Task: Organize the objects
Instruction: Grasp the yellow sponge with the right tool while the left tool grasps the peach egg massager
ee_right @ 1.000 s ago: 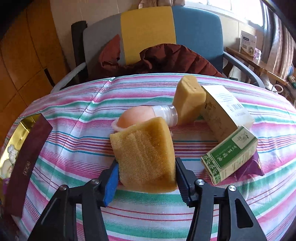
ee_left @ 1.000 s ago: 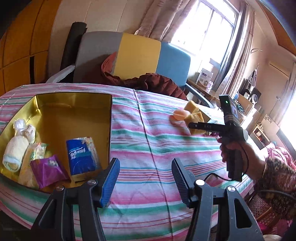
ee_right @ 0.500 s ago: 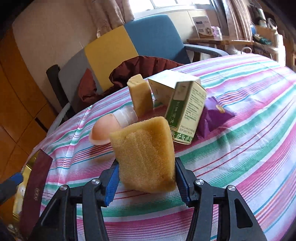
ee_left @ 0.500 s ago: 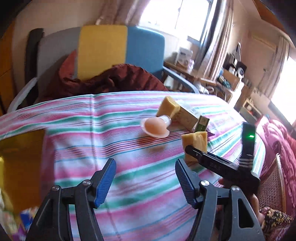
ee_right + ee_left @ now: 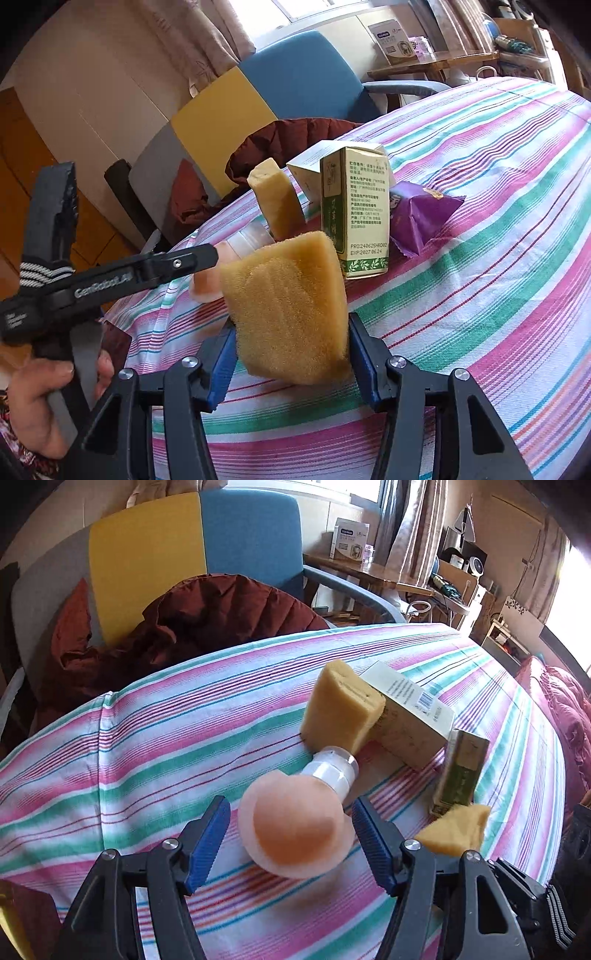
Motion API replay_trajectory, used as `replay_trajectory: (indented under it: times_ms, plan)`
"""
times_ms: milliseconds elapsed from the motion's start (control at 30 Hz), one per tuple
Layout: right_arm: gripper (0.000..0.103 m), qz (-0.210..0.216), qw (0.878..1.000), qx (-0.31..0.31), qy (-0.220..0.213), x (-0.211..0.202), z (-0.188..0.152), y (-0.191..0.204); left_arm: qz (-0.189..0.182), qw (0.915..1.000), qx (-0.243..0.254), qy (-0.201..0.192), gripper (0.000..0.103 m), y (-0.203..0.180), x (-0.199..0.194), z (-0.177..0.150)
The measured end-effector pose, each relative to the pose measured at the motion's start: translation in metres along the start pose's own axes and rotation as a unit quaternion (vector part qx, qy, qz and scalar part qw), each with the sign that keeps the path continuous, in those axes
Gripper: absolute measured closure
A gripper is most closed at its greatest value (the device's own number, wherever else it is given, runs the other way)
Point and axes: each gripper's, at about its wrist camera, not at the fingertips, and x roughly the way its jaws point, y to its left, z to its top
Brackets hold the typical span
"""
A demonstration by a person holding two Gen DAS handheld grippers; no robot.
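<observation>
Left gripper [image 5: 290, 840], its jaws having just been opening, stands spread around the peach-coloured bulb-shaped bottle [image 5: 295, 823] lying on the striped tablecloth [image 5: 155, 746], pads not yet pressing. Right gripper [image 5: 291, 363] pinches one yellow sponge [image 5: 286, 306] clear of the cloth. Judged progress: partway; sorting of this cluster is unfinished. Remaining on the table, counted: one second sponge block [image 5: 277, 201] propped upright, two cartons, a pale one [image 5: 410, 720] and a green-printed one [image 5: 354, 210], one purple sachet [image 5: 417, 214], and the bottle. No storage container shows clearly here.
</observation>
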Motion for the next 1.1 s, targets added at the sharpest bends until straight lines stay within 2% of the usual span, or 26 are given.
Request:
replay_trajectory:
  times_ms: [67,133,333,433,467,500,600,833,1100]
  plan:
    - [0.048,-0.001,1.0,-0.001,0.0,0.0,0.0,0.0,-0.004,0.9998,0.019,0.01,0.033,-0.002,0.01,0.003]
    - [0.048,-0.003,1.0,-0.003,0.0,0.0,0.0,0.001,0.008,0.9992,0.035,0.016,0.033,-0.004,0.018,0.001]
    - [0.048,-0.004,1.0,-0.003,-0.002,-0.001,-0.001,0.002,-0.033,0.9994,0.012,0.004,0.033,0.002,0.029,-0.009]
    - [0.048,-0.004,1.0,-0.003,-0.002,-0.001,-0.001,0.001,-0.033,0.9989,0.025,-0.022,0.042,-0.004,0.025,-0.018]
    - [0.048,-0.004,1.0,-0.004,-0.002,-0.001,-0.001,0.001,-0.035,0.9986,0.031,-0.026,0.05,-0.006,0.023,-0.02]
    - [0.048,-0.004,1.0,-0.004,-0.002,-0.002,-0.001,0.0,-0.038,0.9983,0.034,-0.028,0.051,-0.007,0.021,-0.021]
    - [0.048,-0.006,1.0,-0.004,-0.002,-0.001,0.0,0.001,-0.032,0.998,0.034,-0.041,0.052,-0.008,0.016,-0.026]
    - [0.048,-0.015,1.0,-0.012,-0.002,0.001,0.001,0.002,-0.025,0.9973,-0.01,-0.068,0.053,0.008,-0.003,-0.05]
    - [0.048,-0.05,0.998,-0.045,-0.003,0.002,0.0,0.012,0.027,0.9926,-0.057,-0.104,0.053,0.02,-0.039,-0.09]
